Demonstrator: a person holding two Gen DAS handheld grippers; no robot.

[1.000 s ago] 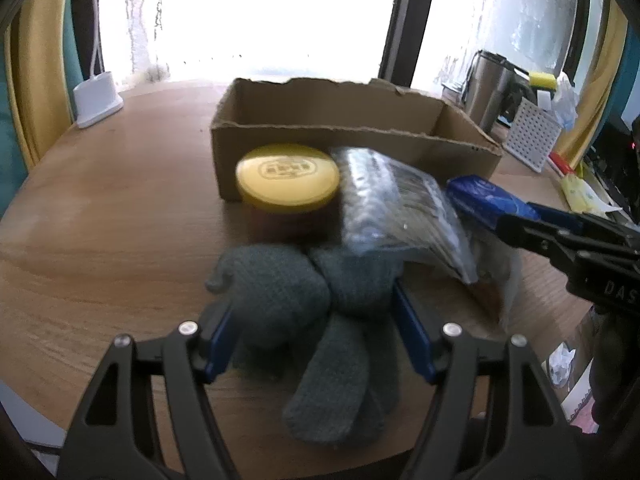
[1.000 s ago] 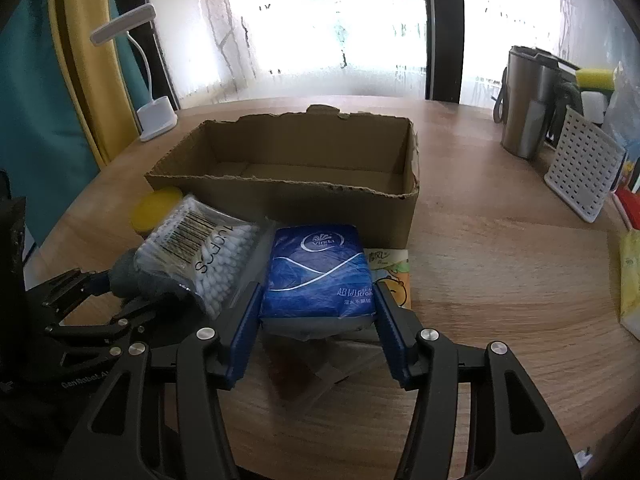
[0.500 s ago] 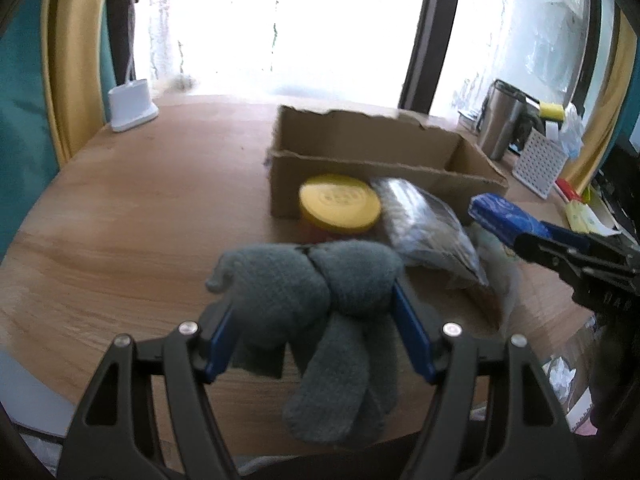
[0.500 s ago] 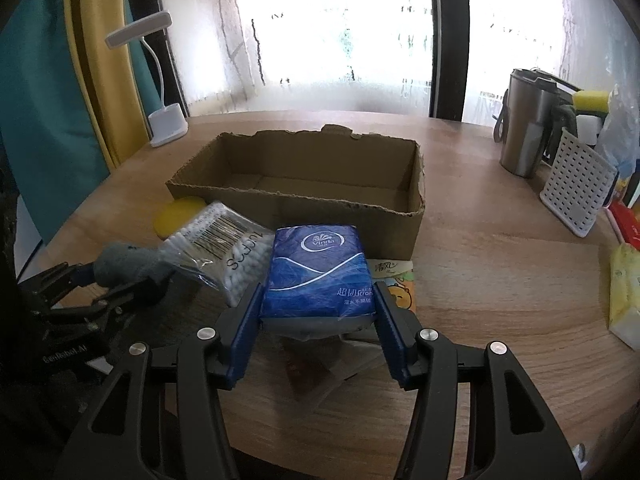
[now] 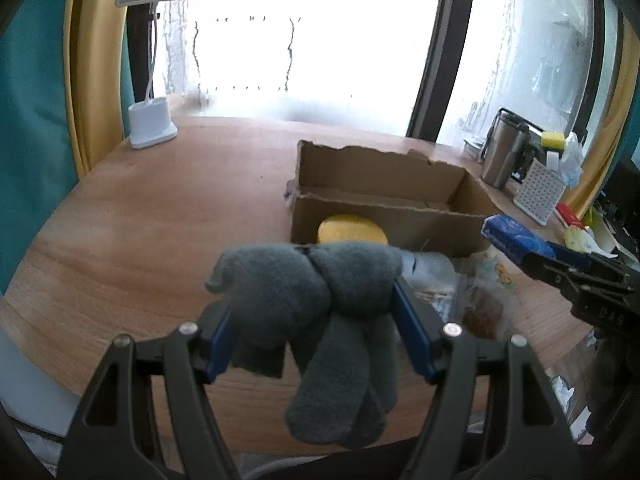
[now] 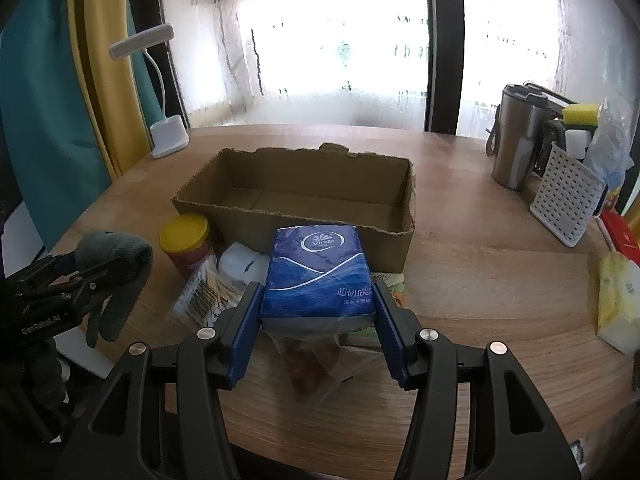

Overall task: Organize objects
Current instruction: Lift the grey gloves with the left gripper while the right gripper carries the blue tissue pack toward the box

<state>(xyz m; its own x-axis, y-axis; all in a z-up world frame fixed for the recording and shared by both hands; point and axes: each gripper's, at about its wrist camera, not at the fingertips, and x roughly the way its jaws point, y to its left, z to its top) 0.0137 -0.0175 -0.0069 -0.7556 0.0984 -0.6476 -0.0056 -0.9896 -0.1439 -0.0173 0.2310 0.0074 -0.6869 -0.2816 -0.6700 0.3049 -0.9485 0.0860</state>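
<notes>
My left gripper (image 5: 312,316) is shut on a grey knitted glove (image 5: 316,312) and holds it above the table; it also shows in the right wrist view (image 6: 116,264). My right gripper (image 6: 318,312) is shut on a blue tissue pack (image 6: 318,272), held above the table in front of an open cardboard box (image 6: 304,200) that holds nothing. The pack also shows in the left wrist view (image 5: 516,238). A yellow-lidded jar (image 6: 186,244) and a cotton swab bag (image 6: 216,284) lie on the table in front of the box.
A white desk lamp (image 6: 168,140) stands at the back left. A steel mug (image 6: 516,140) and a white perforated basket (image 6: 568,200) stand at the back right. A yellow packet (image 6: 620,300) lies at the right edge. A clear snack bag (image 6: 312,364) lies under my right gripper.
Both grippers have risen and pulled back from the table with the glove and the tissue pack. The box and the jar now look farther away and lower.
</notes>
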